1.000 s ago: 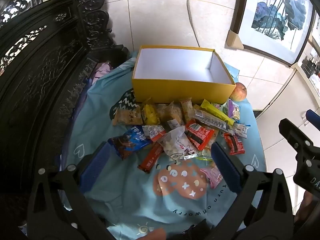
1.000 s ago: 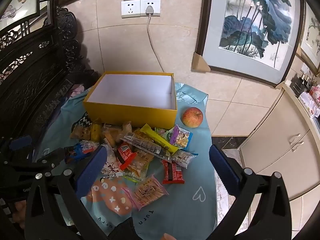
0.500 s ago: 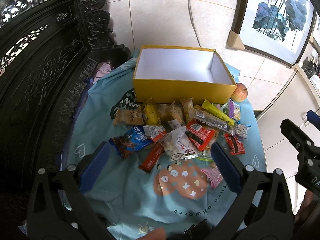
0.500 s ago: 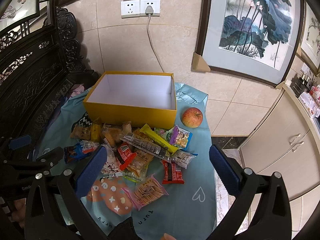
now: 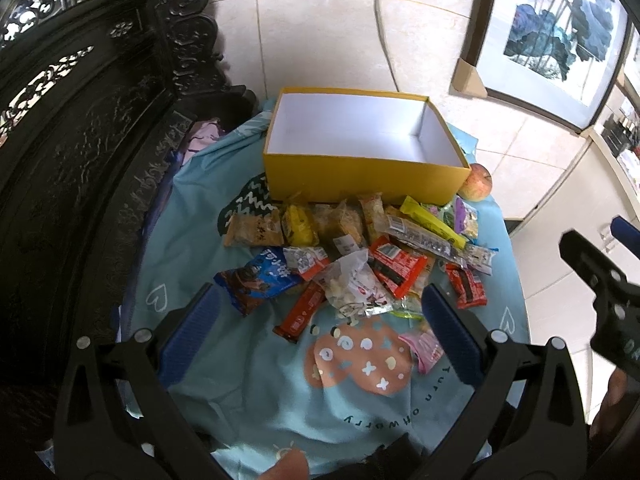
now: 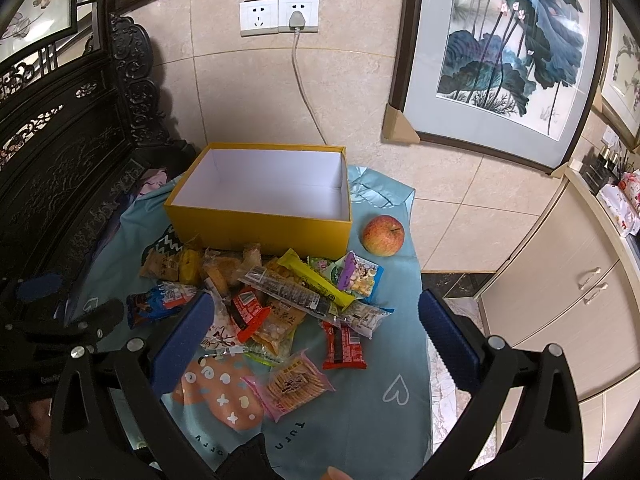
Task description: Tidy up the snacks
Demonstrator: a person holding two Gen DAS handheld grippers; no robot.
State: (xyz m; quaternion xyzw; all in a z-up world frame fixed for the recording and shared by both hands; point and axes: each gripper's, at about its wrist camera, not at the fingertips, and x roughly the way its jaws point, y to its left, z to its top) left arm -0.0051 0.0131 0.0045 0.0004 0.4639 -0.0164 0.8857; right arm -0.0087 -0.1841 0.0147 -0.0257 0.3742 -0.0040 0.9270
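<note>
Left gripper (image 5: 316,328): its blue pads stand wide apart with nothing between them, hovering over the near edge of the heap, likely lined up for a first pick.
Right gripper (image 6: 312,340): equally spread and empty, poised above the near right of the heap; in the left view it shows at 3 o'clock.
Cloth (image 6: 376,420): a teal printed sheet covers the table, giving the wrappers one flat bed.
Pink pack (image 6: 290,384): lies alone at 6 o'clock of the heap, nearest the right gripper, so probably the easiest to take.
Red bar (image 5: 302,312): sits at the near left edge, between the left pads in that view.
Snacks (image 5: 360,252): a loose overlapping pile, not yet sorted, just in front of the box.
Box (image 6: 260,196): yellow, lidless and empty at 12 o'clock, presumably the place the snacks go.
Apple (image 6: 383,235): rests at 2 o'clock, just beside the box's right corner.
Change: against half a second ago both views match closely; the left view has crept slightly nearer, nothing on the cloth has shifted.
</note>
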